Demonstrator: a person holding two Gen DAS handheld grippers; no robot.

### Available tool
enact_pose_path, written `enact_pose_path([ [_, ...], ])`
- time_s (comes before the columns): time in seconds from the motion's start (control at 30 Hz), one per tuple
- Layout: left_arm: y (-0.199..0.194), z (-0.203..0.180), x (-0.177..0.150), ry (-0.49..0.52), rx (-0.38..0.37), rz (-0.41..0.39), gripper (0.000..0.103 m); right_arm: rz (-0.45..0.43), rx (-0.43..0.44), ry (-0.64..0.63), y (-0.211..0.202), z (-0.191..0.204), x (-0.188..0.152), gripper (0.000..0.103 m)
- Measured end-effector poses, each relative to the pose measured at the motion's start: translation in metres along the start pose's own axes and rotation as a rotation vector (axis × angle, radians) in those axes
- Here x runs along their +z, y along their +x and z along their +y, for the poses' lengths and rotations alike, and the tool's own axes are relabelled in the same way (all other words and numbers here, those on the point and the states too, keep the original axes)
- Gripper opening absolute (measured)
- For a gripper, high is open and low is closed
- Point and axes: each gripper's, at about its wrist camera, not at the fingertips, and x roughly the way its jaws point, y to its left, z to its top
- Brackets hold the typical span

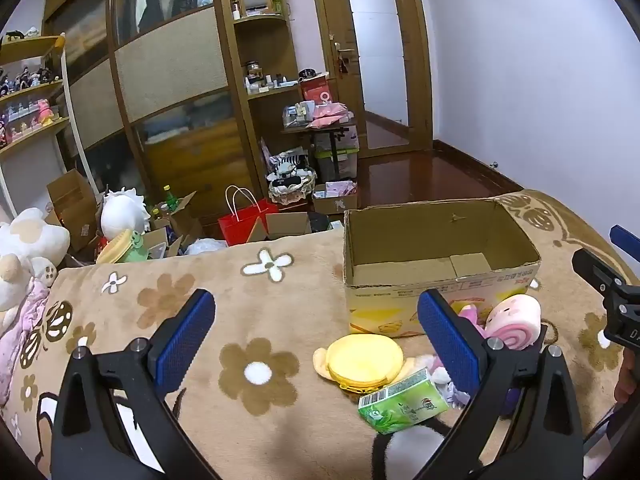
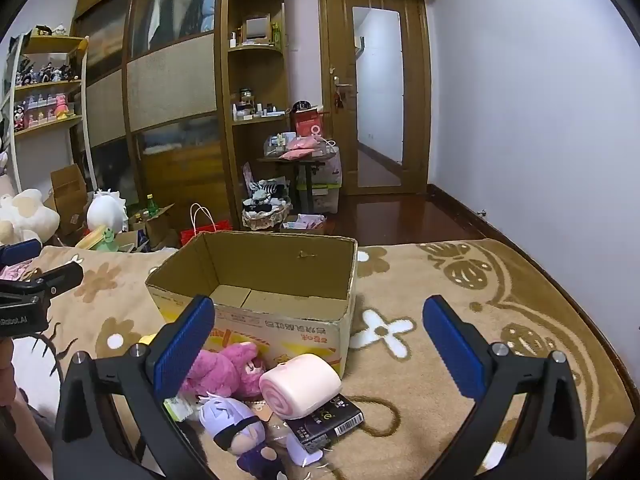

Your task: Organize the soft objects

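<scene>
A: What is the surface here?

B: A bed under a tan plush blanket (image 1: 248, 304) printed with brown and white flowers. An open cardboard box (image 1: 432, 236) stands on it, flaps up, nothing visible inside. Beyond the bed are a wooden wardrobe (image 1: 168, 72), a corner shelf, a door with a glass panel (image 1: 376, 60), and floor clutter: a red paper bag (image 1: 244, 222), cartons, plush toys.

A: And the soft things?

B: They lie in a loose heap on the blanket just in front of the box. A pink roll-shaped cushion (image 2: 300, 384) rests on a dark packet (image 2: 328, 424); a pink plush (image 2: 224, 368) lies against the box's front wall, a purple-haired doll (image 2: 236, 428) nearer the camera. From the left side a yellow round plush (image 1: 364, 358) and a green tissue pack (image 1: 404, 402) show too.

A: The tongs?

B: The left tongs (image 1: 316, 340) stand fully spread above the blanket, gripping nothing. The right tongs (image 2: 320, 344) are just as wide, released, hanging over the heap without touching it.
</scene>
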Motion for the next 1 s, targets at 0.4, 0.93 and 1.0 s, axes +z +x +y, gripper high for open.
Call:
enact_pose_path([
  [0.4,0.0001,0.0023,0.001,0.0,0.001,-0.005,0.1,0.005,0.004,0.01,-0.0011,-0.0032,-0.0006,0.103],
  [0.93,-0.0013,0.001,-0.0002,0.0,0.002,-0.004,0.1,0.006,0.007,0.012,-0.0007,-0.0026,0.0011,0.103],
  [1.0,-0.0019,0.0011,-0.0003,0.001,0.002,-0.004,0.1,0.007,0.008,0.012,-0.0011,-0.0029,0.0009,0.103],
])
